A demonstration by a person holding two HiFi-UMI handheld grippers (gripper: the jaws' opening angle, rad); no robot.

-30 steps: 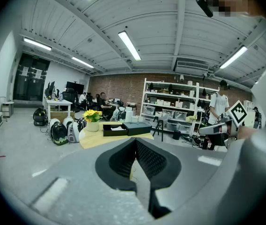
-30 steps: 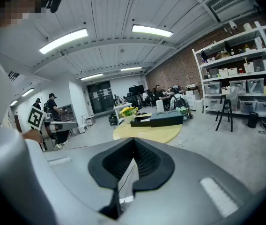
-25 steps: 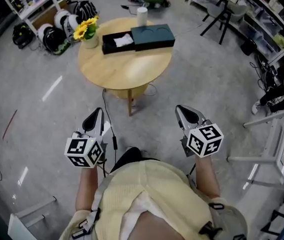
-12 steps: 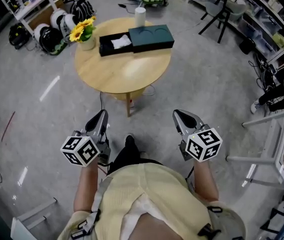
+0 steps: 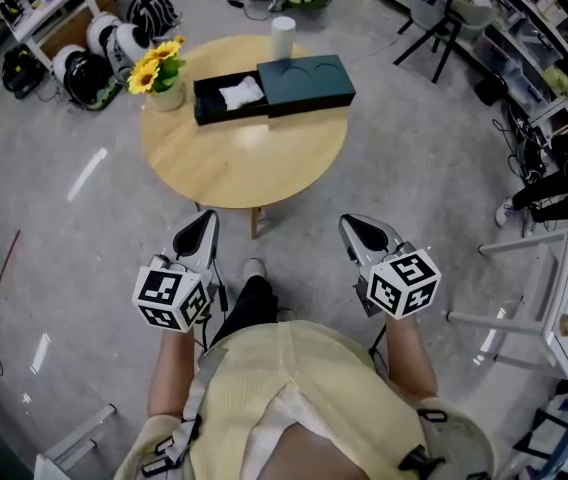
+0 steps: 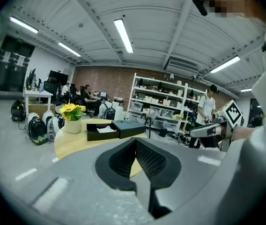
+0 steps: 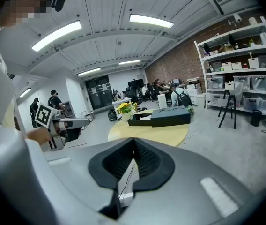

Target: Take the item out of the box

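Observation:
An open black box [image 5: 226, 100] lies on the round wooden table [image 5: 244, 158], with a white item [image 5: 241, 93] inside it. Its dark teal lid [image 5: 306, 83] rests against the box's right end. Both grippers hover over the floor, short of the table's near edge. My left gripper [image 5: 204, 226] is shut and empty, and the box [image 6: 101, 131] shows far beyond its jaws. My right gripper [image 5: 355, 227] is also shut and empty; box [image 7: 139, 121] and lid [image 7: 170, 116] lie well ahead of it.
A vase of yellow flowers [image 5: 157, 71] and a white cylinder [image 5: 283, 36] also stand on the table. Bags and helmets [image 5: 84, 58] lie on the floor at the far left. A chair [image 5: 434, 23] and shelves [image 5: 539, 58] are at the right, and a white frame [image 5: 559, 303] is nearer.
The person has stepped towards the table, which now lies closer to both grippers. Both grippers stay shut and level.

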